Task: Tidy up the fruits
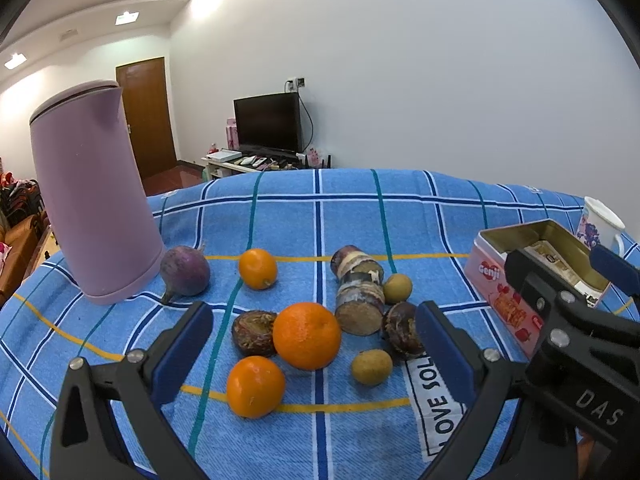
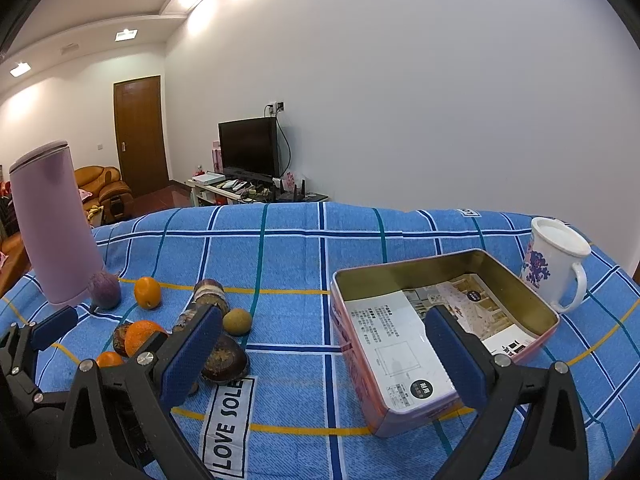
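Fruit lay loose on the blue checked cloth in the left wrist view, none yet gathered, so the task was judged to be at its opening step. The left gripper hovered with jaws wide and empty, framing the large orange; two smaller oranges sat nearer and farther. Dark husked pieces touched the large orange on its left, and two small brown fruits lay to its right near the cut cane sections. A purple bulb rested against the lilac kettle. The next move was judged to call for a descent onto the large orange without nudging its neighbours. In the right wrist view, the right gripper hung with jaws wide, holding nothing, over the near corner of the open pink tin, which held printed leaflets and stood well apart from the fruit cluster. A white mug stood just beside the tin's far corner, near the cloth's right edge. Open cloth between cluster and tin gave clear transfer room.
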`<state>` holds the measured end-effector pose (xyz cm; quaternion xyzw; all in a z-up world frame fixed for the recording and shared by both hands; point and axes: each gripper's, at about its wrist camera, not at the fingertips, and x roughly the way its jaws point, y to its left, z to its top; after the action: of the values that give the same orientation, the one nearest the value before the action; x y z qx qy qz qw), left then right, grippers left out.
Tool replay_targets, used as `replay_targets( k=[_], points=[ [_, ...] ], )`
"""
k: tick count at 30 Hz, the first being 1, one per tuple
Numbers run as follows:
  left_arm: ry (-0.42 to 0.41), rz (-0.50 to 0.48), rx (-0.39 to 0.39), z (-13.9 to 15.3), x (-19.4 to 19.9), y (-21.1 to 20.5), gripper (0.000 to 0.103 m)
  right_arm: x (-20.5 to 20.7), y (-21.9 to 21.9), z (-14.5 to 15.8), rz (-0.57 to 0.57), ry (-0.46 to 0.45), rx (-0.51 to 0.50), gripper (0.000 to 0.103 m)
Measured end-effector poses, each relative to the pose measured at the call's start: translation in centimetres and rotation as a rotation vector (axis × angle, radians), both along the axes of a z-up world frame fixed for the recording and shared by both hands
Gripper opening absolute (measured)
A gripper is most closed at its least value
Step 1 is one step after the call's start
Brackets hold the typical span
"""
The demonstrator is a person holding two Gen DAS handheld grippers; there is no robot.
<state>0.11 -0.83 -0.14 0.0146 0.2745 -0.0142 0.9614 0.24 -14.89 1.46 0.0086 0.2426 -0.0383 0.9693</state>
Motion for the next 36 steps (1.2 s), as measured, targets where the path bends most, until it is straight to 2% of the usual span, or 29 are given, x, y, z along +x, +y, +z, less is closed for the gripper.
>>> replay_targets(
  k=[36],
  points=[
    [0.006, 0.001, -0.004, 0.08, -0.18, -0.08, 0.103, -0.07, -0.08, 0.19, 0.002, -0.008, 0.003, 0.102]
  ],
)
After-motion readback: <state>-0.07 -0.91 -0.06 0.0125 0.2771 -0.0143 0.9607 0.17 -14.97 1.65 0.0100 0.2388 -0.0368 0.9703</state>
